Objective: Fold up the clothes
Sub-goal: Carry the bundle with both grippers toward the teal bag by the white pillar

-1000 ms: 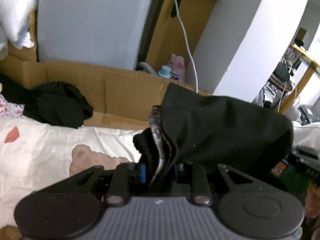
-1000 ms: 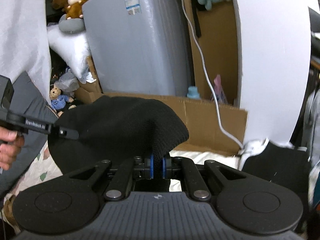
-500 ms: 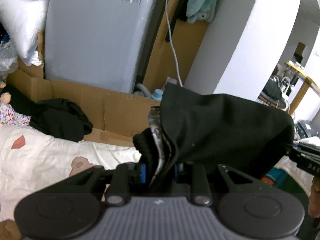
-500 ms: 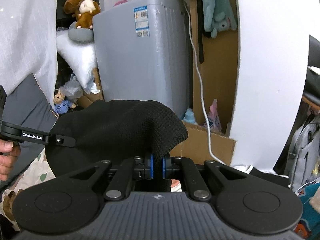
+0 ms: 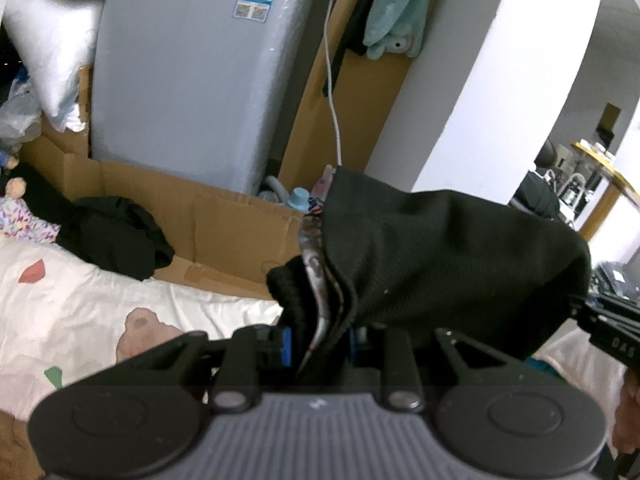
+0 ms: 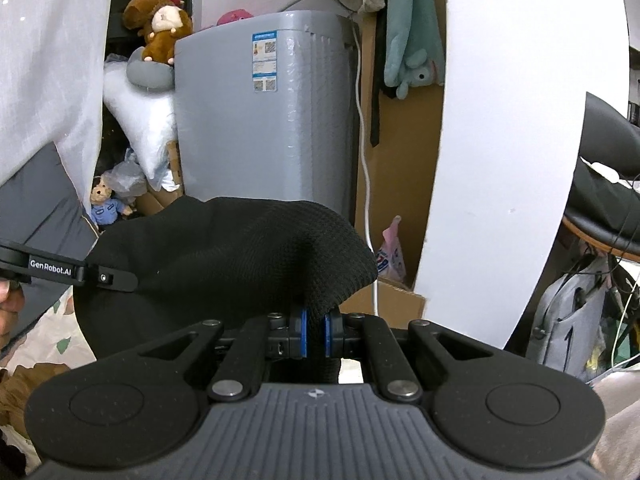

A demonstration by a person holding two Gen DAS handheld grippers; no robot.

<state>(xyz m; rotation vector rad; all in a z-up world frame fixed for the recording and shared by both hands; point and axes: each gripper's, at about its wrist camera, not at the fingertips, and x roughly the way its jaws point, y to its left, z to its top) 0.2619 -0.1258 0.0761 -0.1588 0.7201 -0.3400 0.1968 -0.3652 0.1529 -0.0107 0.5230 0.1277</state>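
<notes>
Both grippers are clamped on the black knit garment (image 5: pixel 440 256), which hangs in the air between them, above the bed (image 5: pixel 80 312). The left gripper (image 5: pixel 320 344) has a thick bunched edge wedged between its fingers (image 5: pixel 285 346), fabric rising straight out of them and spreading right. The right gripper (image 6: pixel 315 334) pinches a thinner fold, fingers (image 6: pixel 299 334) nearly together, cloth draping up and left toward the other gripper.

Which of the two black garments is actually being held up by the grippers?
The ribbed black garment, stretched in the air between the left gripper and the right gripper. The other black garment lies crumpled by the cardboard, untouched.
</notes>
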